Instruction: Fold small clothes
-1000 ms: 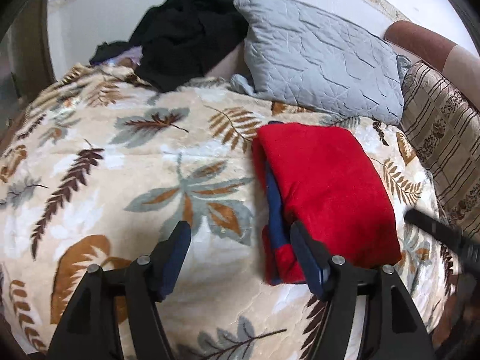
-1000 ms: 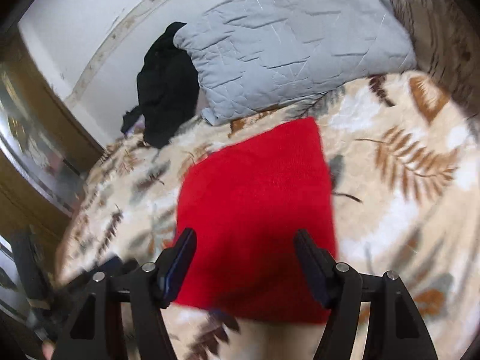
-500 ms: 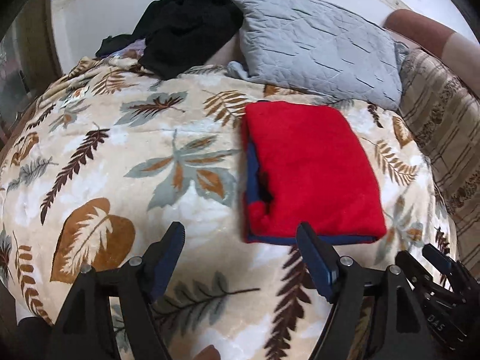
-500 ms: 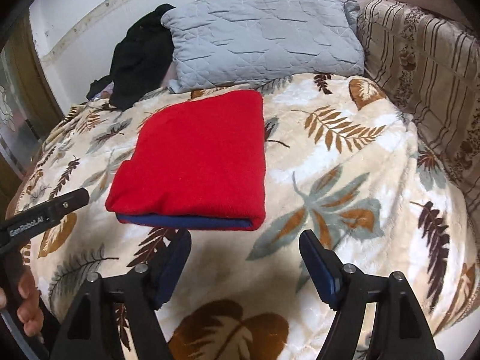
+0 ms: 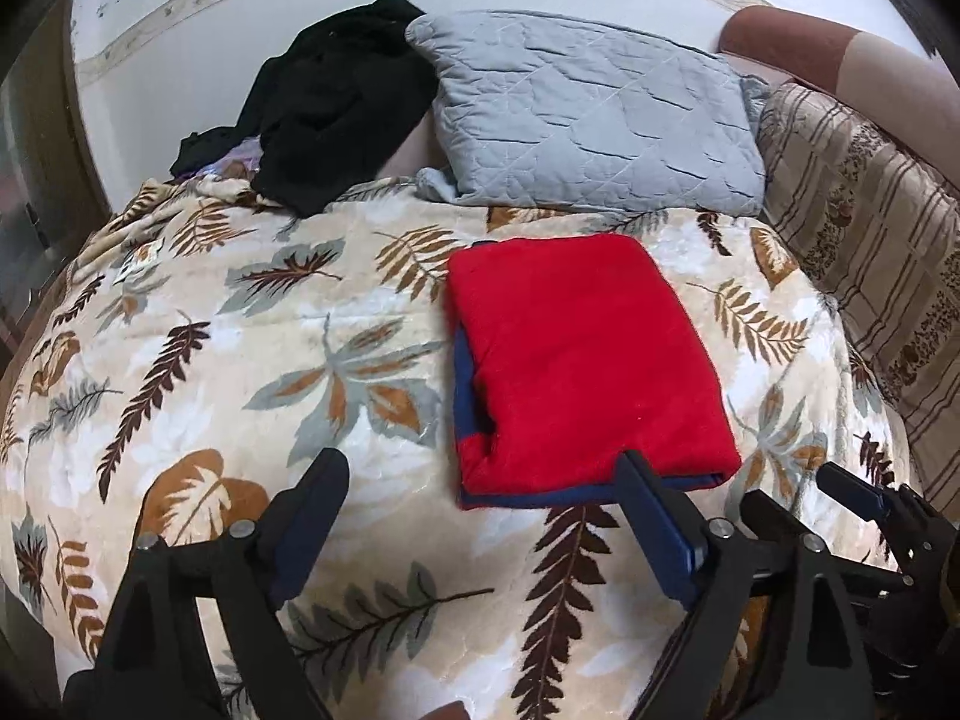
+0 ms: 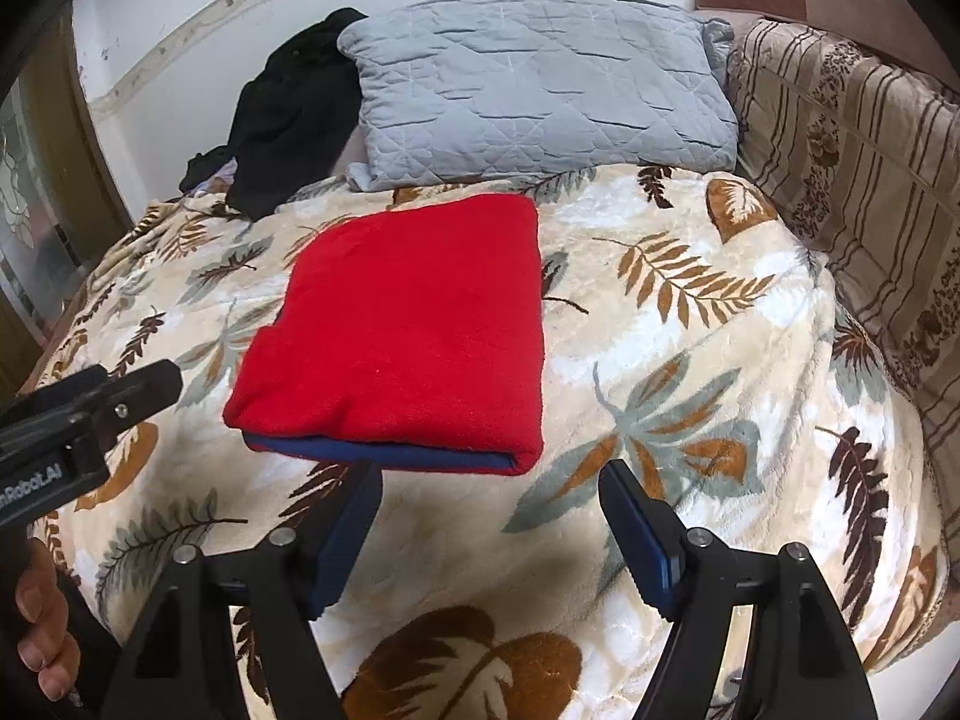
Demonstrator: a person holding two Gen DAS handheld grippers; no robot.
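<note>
Both tongs hold nothing: left gripper (image 5: 480, 483) spreading wider, right gripper (image 6: 489, 489) wide. Only the right view catches fingers (image 6: 42, 624) lower left. Mid-frame, the folded red garment (image 5: 576, 360) lies on the leaf-print blanket (image 5: 240, 360); beyond, a grey pillow (image 5: 594, 126).

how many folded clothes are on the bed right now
1: the red garment, folded with a blue layer underneath, lying mid-blanket before the grey pillow. The black clothing behind is a heap; it could hide more.
</note>
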